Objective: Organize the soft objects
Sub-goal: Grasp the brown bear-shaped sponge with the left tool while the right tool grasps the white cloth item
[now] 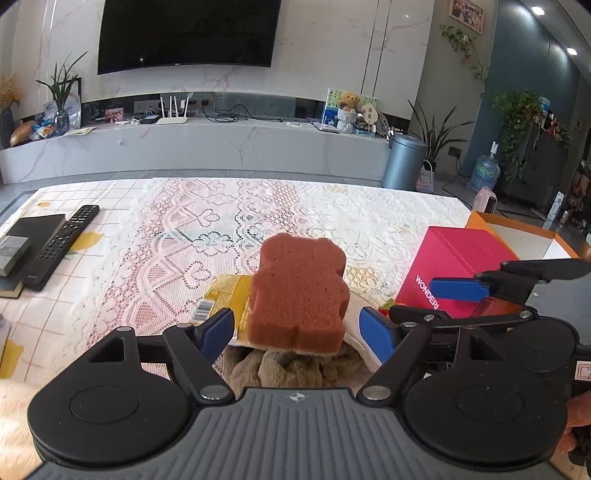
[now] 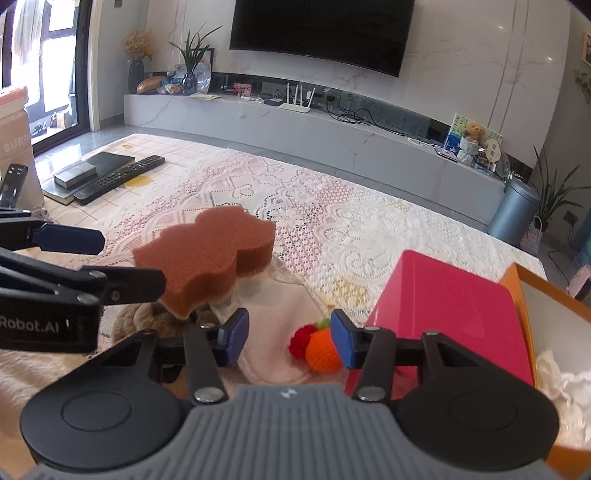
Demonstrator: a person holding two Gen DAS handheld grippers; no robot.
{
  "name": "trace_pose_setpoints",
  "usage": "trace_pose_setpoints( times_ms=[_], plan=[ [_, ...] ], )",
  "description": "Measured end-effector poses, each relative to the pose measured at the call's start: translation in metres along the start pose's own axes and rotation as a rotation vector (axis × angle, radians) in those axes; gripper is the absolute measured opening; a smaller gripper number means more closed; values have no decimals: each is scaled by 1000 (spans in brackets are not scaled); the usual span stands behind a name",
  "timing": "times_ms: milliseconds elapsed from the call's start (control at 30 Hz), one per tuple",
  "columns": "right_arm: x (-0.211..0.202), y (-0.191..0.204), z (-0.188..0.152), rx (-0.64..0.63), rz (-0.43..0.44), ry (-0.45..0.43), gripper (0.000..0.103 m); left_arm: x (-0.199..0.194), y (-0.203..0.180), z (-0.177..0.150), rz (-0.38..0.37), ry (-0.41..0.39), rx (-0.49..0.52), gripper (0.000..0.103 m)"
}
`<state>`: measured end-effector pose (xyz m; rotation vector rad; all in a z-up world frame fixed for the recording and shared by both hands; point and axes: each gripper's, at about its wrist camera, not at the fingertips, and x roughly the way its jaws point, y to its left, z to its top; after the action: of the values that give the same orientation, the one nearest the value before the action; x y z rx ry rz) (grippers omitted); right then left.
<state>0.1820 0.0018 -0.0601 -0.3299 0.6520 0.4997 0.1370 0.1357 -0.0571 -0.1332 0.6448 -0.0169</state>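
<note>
Here both tools, left tool (image 1: 297, 330) and right tool (image 2: 289, 338), gape empty, seemingly flanking the sponge (image 1: 299, 293).

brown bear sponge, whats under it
The brown bear sponge rests on a tan fuzzy cloth, a pale pink cloth and a yellow packet. How far each runs beneath it is hidden.

I see a marble wall (image 1: 314, 55) carrying a dark television (image 1: 188, 33) above a long white console (image 1: 221, 147). Daylight enters through a window (image 2: 55, 55) at left. Floor appears grey tile, partly blurred.
</note>
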Motion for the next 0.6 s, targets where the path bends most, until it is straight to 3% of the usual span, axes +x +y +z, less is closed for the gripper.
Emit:
trace_pose_setpoints(
  times_ms=[400, 600],
  plan=[
    [31, -13, 4, -19, -12, 16, 39, 40, 5, 2, -30, 79, -1, 90],
    [32, -11, 4, -21, -5, 17, 39, 37, -1, 0, -29, 51, 22, 76]
  ],
)
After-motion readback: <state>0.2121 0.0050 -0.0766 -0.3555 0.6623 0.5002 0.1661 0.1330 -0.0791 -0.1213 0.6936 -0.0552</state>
